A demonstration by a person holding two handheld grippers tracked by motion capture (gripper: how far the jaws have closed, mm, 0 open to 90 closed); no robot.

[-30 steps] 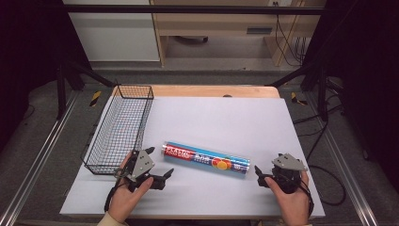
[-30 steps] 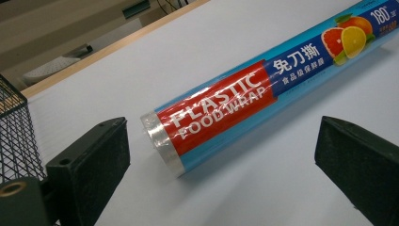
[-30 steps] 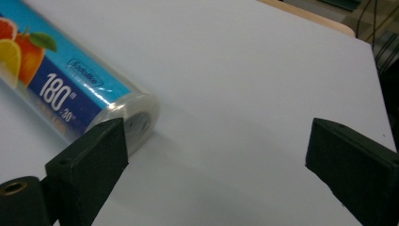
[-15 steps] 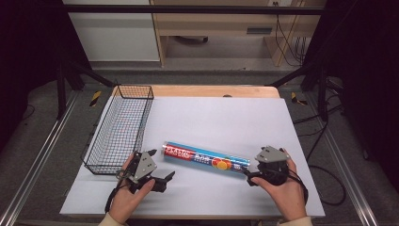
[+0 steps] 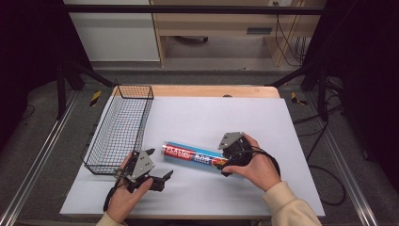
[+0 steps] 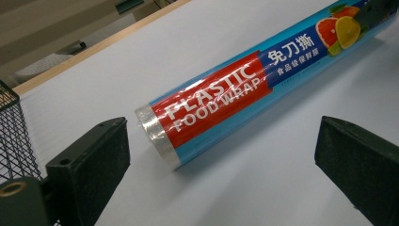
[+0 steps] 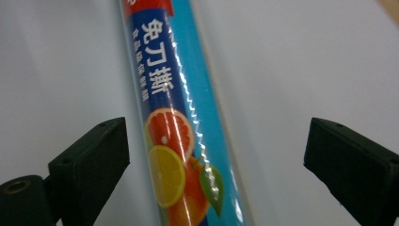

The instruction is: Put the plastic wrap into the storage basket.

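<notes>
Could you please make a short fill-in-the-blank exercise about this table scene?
1. The roll of plastic wrap lies on the white ____.
2. The right claw is open with its jaws on both sides of the end printed with ____.
3. The wire basket stands at the table's ____ side.
4. The left claw is ____.

Missing words: table; fruit; left; open

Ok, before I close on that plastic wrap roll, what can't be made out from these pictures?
- High view: the roll's fruit end sits under the right gripper.
- Right gripper view: the roll is cut off top and bottom.
- Left gripper view: the wire basket is cropped at the left edge.
</notes>
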